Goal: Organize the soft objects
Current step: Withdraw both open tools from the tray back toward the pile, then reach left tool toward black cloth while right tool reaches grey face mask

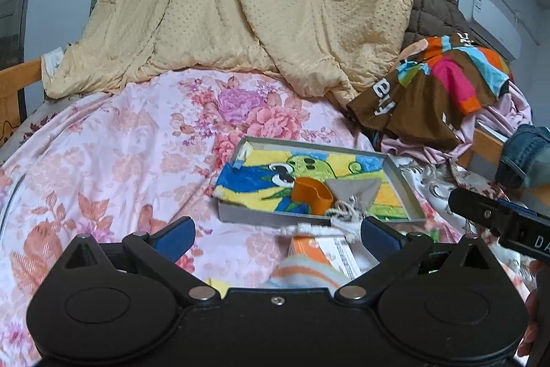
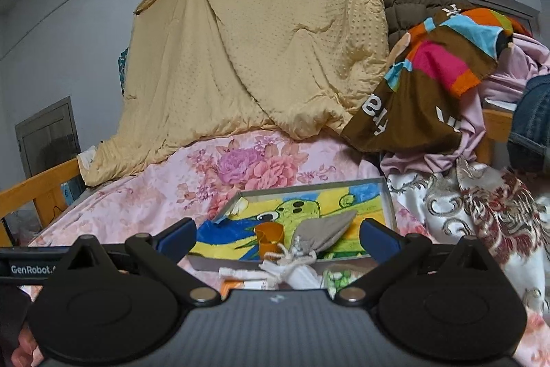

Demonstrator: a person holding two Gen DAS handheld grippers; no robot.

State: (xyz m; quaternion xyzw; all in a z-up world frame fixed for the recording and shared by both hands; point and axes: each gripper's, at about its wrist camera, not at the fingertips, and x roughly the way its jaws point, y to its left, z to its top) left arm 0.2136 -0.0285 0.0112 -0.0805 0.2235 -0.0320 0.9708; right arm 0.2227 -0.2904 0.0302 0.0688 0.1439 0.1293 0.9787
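A shallow grey tray [image 1: 398, 174] lies on the bed, lined with a bright parrot-print towel [image 1: 261, 181]. An orange cup [image 1: 311, 195] and a grey drawstring pouch [image 1: 355, 191] rest on the towel. My left gripper [image 1: 276, 236] is open just short of the tray's near edge, over a white corded cloth [image 1: 309, 227], an orange box [image 1: 309, 246] and a striped sock [image 1: 306, 274]; its pads touch none of them. My right gripper [image 2: 278, 238] is open too, facing the tray [image 2: 386, 195], cup [image 2: 270, 238] and pouch [image 2: 326, 231], above a white cloth bundle [image 2: 295, 274].
A pink floral sheet [image 1: 120, 160] covers the bed. A beige quilt [image 1: 240, 6] hangs across the back. A brown multicoloured cloth [image 1: 429, 98] and lilac fabric are piled at the right. A wooden bed rail [image 2: 37, 181] runs along the left, and a denim sleeve [image 1: 526, 153] enters at the right edge.
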